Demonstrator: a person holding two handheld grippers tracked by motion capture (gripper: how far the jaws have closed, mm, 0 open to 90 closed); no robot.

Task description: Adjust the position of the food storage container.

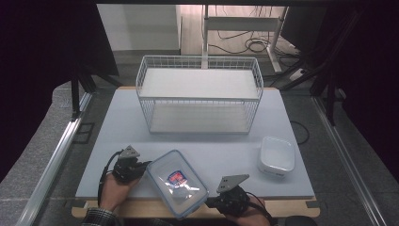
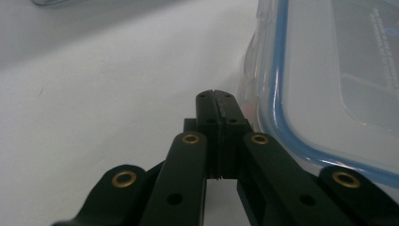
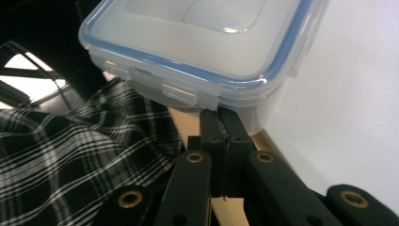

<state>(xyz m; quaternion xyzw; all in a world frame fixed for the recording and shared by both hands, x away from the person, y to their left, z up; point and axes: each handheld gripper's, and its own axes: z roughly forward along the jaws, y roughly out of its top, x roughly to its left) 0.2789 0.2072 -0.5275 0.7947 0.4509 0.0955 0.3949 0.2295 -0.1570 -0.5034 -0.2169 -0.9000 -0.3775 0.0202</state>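
Observation:
A clear lidded food container (image 1: 176,181) with a blue seal and a label on its lid lies slantwise at the table's front edge. My left gripper (image 1: 144,165) sits at its left side. In the left gripper view this gripper (image 2: 215,97) is shut, its jaws pressed together with nothing between them, just beside the container's rim (image 2: 277,94). My right gripper (image 1: 210,201) is at the container's near right corner. In the right gripper view this gripper (image 3: 219,114) is also shut and holds nothing, its tip against the container's wall (image 3: 197,42) below the lid clips.
A white wire basket (image 1: 200,94) with two shelves stands at the back of the pale mat (image 1: 221,146). A small white tub (image 1: 276,156) sits at the right. A plaid sleeve (image 3: 70,155) lies below the container. The wooden table edge (image 1: 282,206) runs along the front.

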